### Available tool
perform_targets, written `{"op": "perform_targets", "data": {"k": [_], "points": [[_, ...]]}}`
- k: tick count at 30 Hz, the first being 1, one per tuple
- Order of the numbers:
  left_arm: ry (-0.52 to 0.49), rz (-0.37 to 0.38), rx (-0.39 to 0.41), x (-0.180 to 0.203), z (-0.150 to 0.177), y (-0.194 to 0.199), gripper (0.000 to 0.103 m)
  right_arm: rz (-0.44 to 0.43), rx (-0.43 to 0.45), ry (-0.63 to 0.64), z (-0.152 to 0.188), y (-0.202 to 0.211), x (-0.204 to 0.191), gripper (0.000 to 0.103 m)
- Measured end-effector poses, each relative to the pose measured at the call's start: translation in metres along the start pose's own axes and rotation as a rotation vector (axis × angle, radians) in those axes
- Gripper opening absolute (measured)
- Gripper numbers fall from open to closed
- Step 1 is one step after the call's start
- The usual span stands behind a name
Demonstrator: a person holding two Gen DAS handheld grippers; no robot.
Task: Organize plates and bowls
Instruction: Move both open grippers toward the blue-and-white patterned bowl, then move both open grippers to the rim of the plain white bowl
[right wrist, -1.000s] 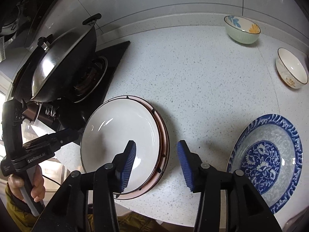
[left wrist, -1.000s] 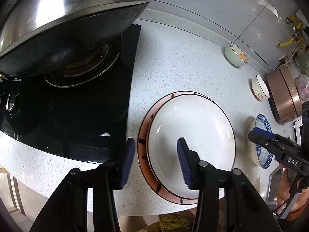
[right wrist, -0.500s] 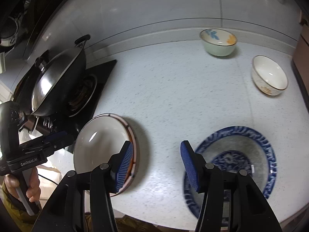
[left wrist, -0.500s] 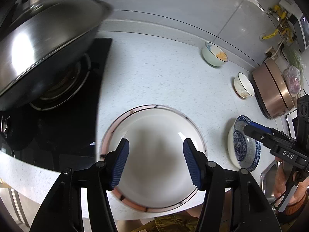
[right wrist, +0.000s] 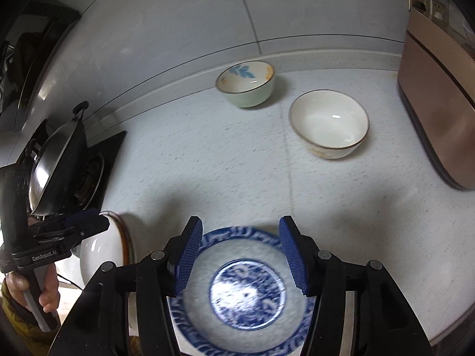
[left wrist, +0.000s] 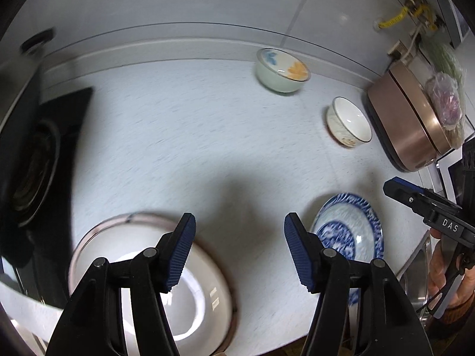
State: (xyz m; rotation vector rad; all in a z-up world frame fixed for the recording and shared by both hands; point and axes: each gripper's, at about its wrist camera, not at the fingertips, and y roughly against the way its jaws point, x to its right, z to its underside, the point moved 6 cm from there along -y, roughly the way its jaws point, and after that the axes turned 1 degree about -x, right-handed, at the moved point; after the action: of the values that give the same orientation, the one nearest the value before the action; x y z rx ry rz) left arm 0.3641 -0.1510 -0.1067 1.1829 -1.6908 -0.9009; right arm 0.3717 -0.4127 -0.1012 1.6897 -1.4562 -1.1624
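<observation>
Both claws hang open and empty: my left gripper (left wrist: 240,252) between the plates, my right gripper (right wrist: 241,255) over the blue-patterned plate (right wrist: 246,293). I count three plates, the white plate (left wrist: 166,290) stacked on a brown-rimmed one (right wrist: 128,238), and two bowls: floral bowl (right wrist: 245,83) and white bowl (right wrist: 329,123). Speckled countertop (left wrist: 184,136), tiled wall, wok (right wrist: 56,160) on the stove. Readable: "DAS", "GenRobot.AI".

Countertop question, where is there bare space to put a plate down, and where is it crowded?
The widest bare patch of counter lies between the stove, the floral bowl, the white plate and the blue plate. It is crowded on the right, where the white bowl sits near the copper appliance.
</observation>
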Motion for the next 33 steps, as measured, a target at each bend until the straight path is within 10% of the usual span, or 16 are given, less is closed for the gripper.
{"op": "perform_targets", "data": {"k": [33], "points": [[0.012, 0.007, -0.147, 0.142, -0.152, -0.165, 0.056, 0.082, -0.021, -0.066, -0.101, -0.067, 0.136, 0.055]]}}
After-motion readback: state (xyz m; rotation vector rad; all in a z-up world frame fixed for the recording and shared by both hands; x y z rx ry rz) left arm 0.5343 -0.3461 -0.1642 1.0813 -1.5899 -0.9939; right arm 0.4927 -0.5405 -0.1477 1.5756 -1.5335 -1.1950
